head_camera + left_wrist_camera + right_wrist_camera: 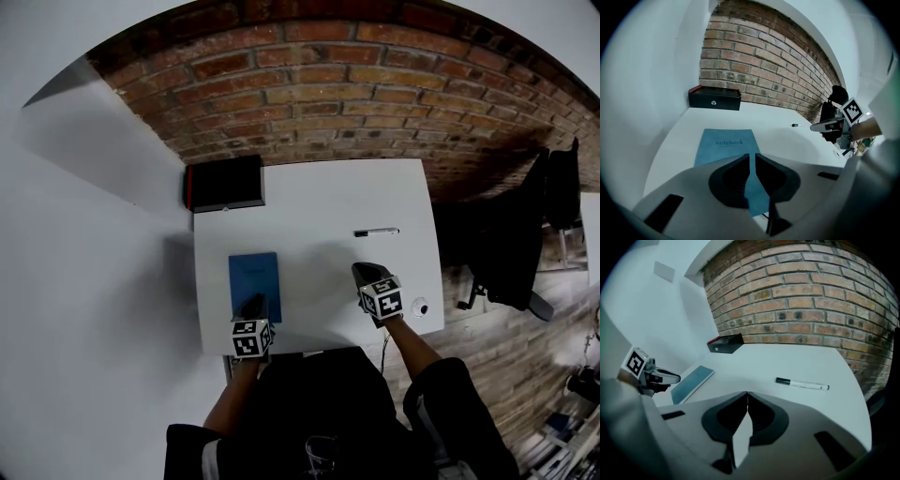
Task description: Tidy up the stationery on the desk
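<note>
Jaws on my left gripper stand a narrow slit apart and clamp nothing. The blue notebook lies flat just beneath and beyond them, on the near left of the white desk. On my right gripper the tips meet, with nothing between them. Farther out, ahead of that gripper, a white pen with a black cap lies on the desk, well apart from the notebook. At the far left corner sits a black box, with the brick wall behind it.
</note>
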Demonstrator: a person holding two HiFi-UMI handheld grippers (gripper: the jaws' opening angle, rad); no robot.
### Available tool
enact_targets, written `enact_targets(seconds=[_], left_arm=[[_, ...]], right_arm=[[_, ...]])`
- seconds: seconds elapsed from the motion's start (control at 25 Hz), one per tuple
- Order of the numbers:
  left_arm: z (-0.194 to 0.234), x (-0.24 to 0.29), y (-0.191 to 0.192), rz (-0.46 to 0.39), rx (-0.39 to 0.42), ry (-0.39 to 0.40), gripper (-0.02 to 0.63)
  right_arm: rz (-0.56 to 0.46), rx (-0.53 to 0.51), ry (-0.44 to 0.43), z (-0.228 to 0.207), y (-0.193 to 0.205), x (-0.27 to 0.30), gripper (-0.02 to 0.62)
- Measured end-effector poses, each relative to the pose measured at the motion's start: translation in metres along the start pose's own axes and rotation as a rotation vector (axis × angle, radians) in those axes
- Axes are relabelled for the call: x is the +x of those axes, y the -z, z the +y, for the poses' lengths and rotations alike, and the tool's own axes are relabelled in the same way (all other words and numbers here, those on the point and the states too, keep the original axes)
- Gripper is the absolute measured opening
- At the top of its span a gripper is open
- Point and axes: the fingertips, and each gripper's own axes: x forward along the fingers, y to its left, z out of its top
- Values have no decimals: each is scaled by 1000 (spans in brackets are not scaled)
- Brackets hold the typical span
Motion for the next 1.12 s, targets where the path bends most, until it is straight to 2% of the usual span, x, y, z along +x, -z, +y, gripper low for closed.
enact_targets(seconds=[0.28, 0.52, 0.72, 0.92, 1.12], left_arm=[[-22, 7, 3, 23, -2, -22, 52], [-38, 17, -5, 27, -9, -50, 52], [-57, 25, -13, 25, -12, -62, 52], [-65, 25, -15, 34, -20, -84, 52], [-67, 24, -12, 43, -36, -113, 52]], right_arm=[[-14, -96, 21, -43, -3, -7, 25], [-12, -286, 46, -74, -12, -9, 28], [56, -461, 50, -103, -13, -7, 74], [125, -638, 36, -123, -6, 4, 84], [227, -800, -31, -140, 1, 19, 91]])
